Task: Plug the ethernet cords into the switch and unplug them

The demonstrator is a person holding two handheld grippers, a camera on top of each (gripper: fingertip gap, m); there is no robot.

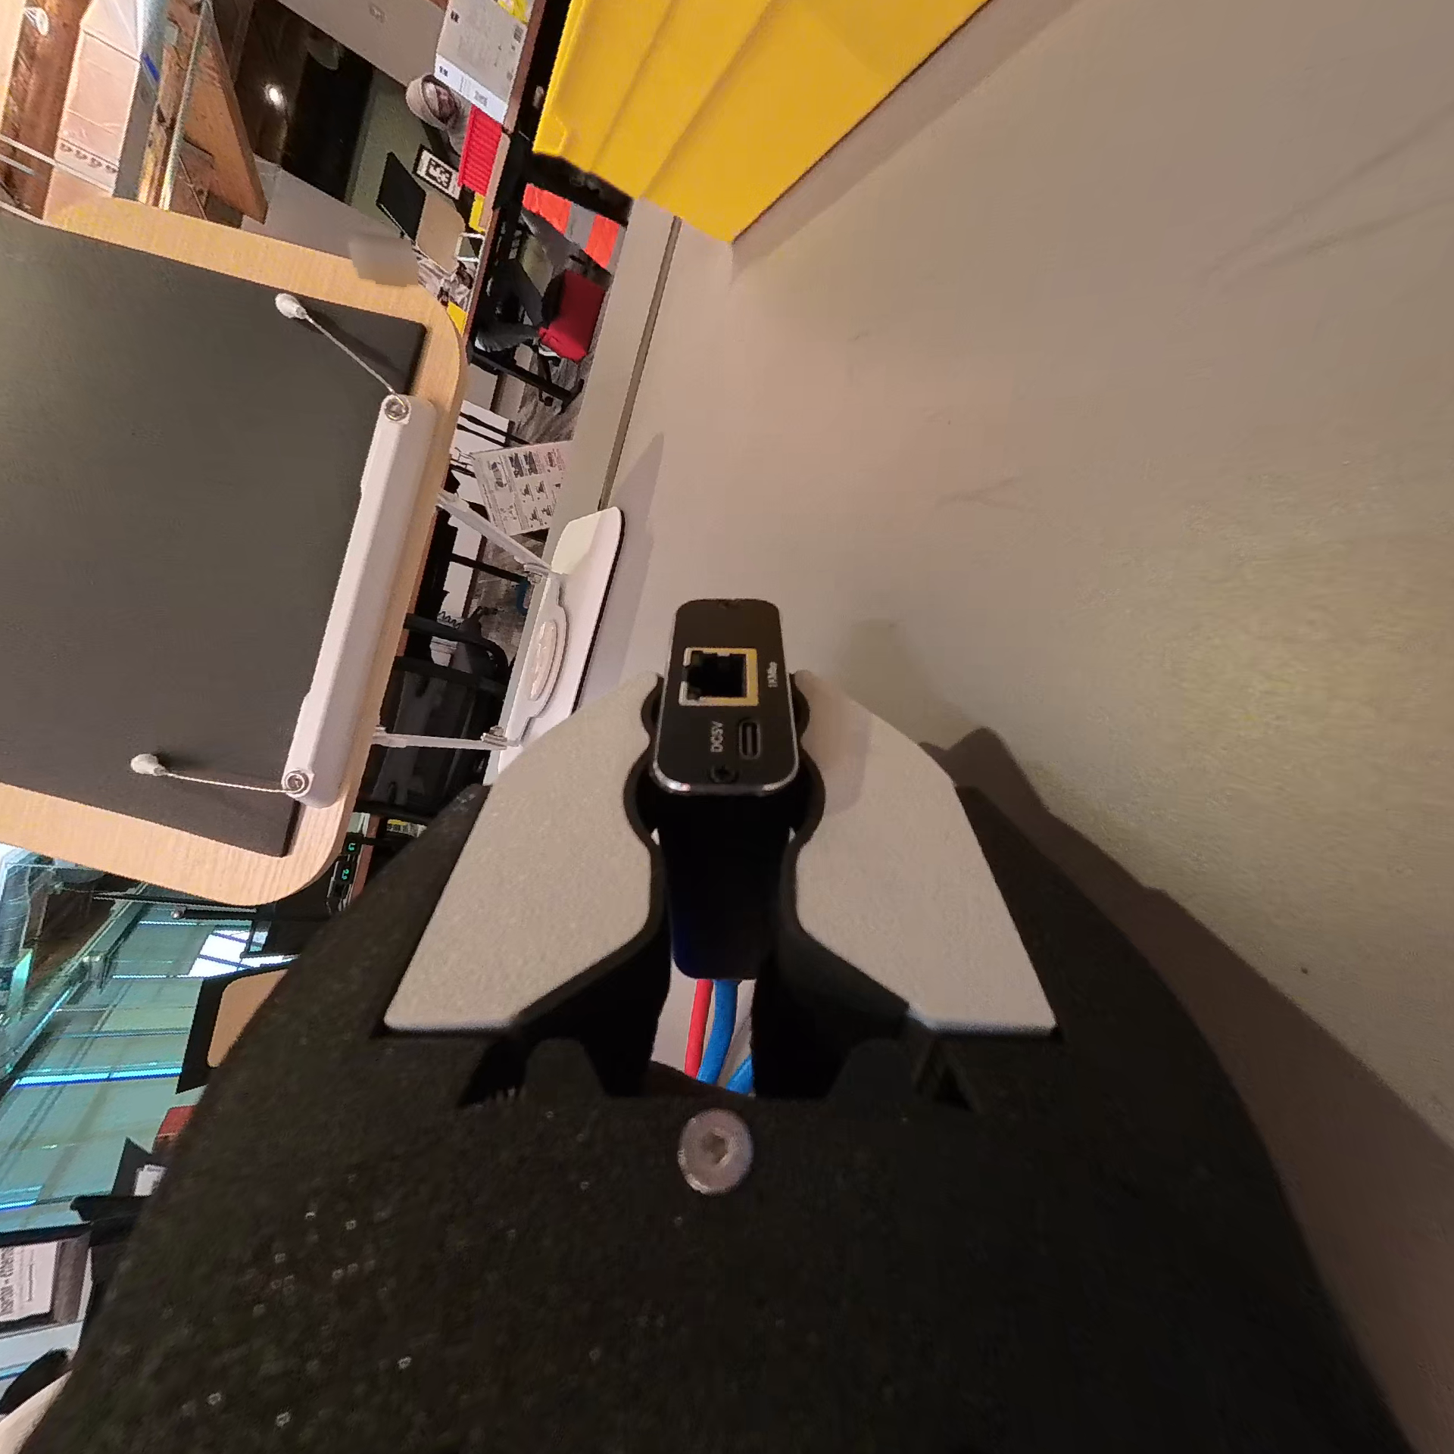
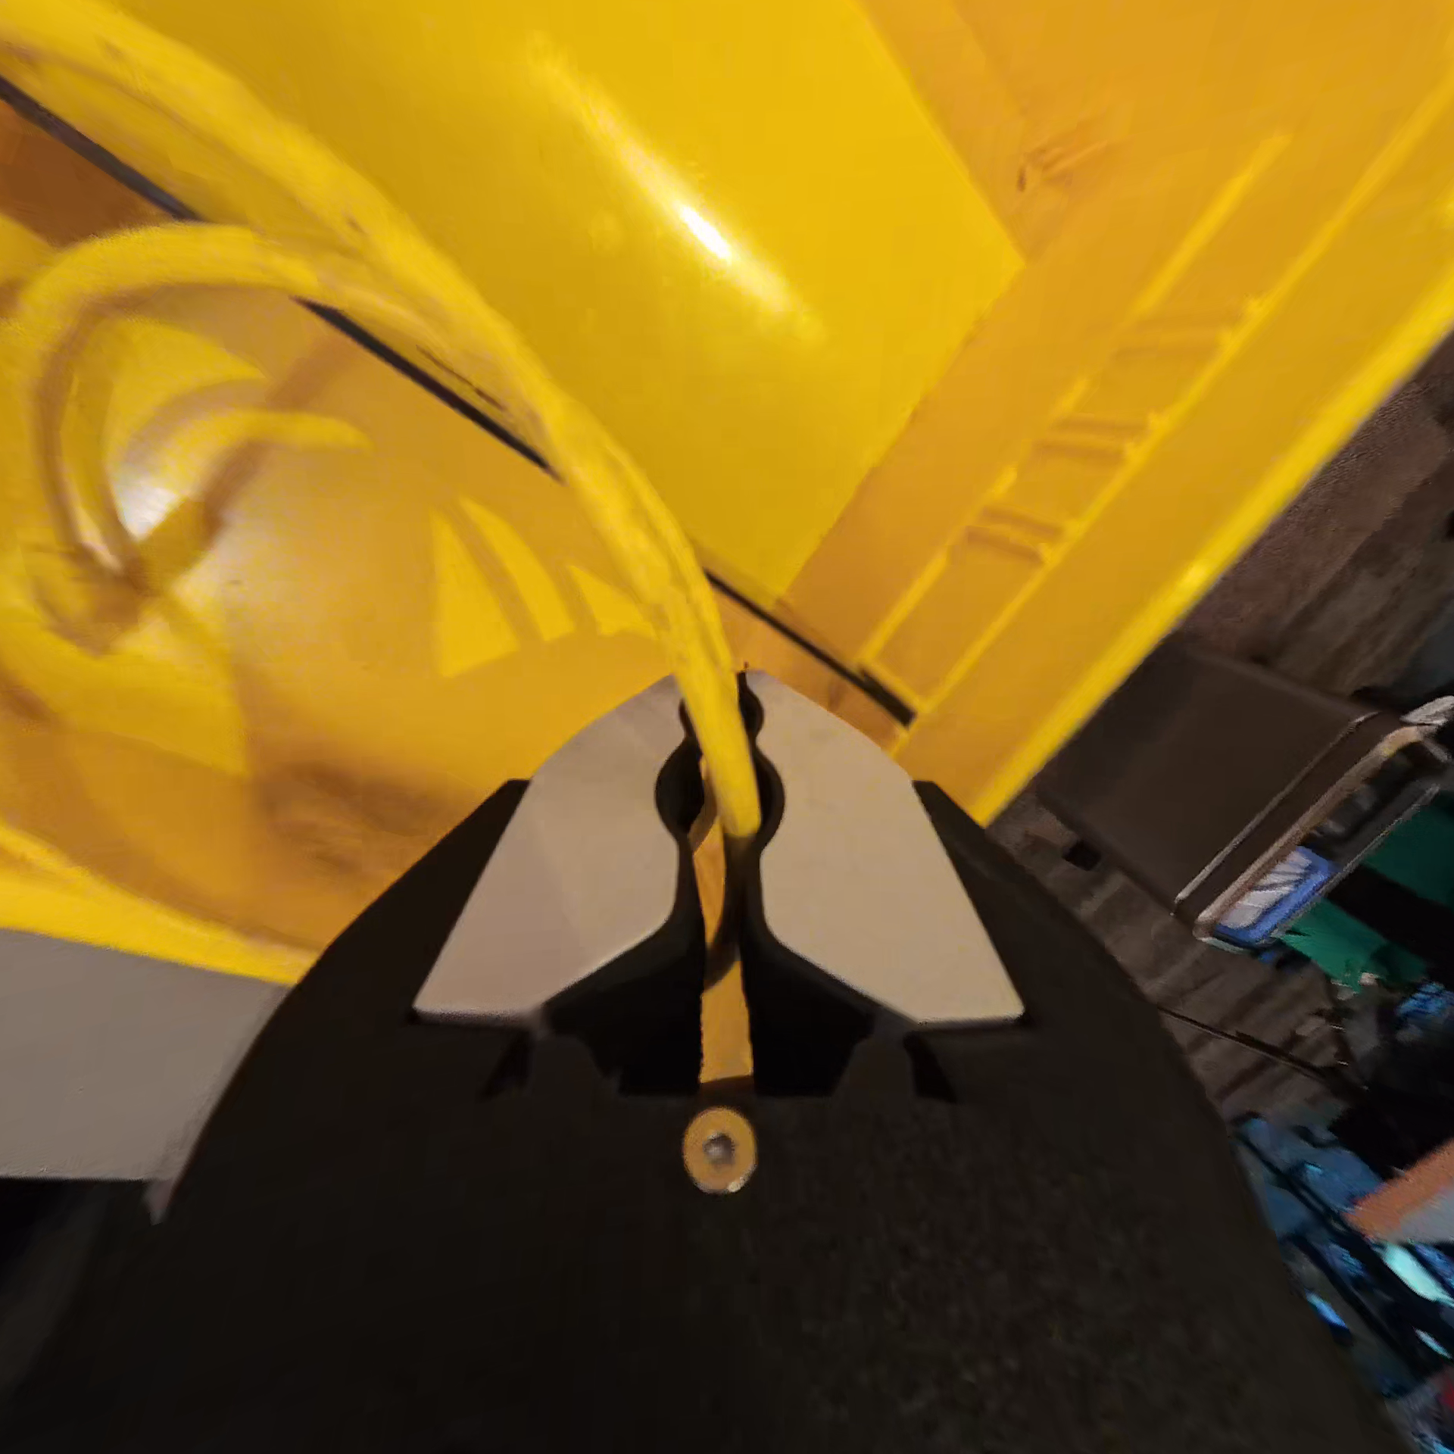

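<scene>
In the left wrist view my left gripper [image 1: 725,712] is shut on a small black switch [image 1: 728,700], held end-on above the white table. Its end face shows one empty ethernet port and a small oval port. A red cord [image 1: 697,1023] and blue cords [image 1: 725,1027] run out of its near end between the fingers. In the right wrist view my right gripper [image 2: 728,708] is shut on a yellow ethernet cord [image 2: 700,669]. The cord arcs up and left over a yellow bin [image 2: 708,315]. Its plug is hidden.
The yellow bin [image 1: 708,102] stands at the far end of the white table [image 1: 1101,472]. A wooden table with a black mat [image 1: 173,511] and a white bar lies to the left. A white pad [image 1: 578,582] lies beyond the switch. Dark shelving [image 2: 1259,787] is at the right. The gap from one gripper's tips to the other's is roughly 40 cm.
</scene>
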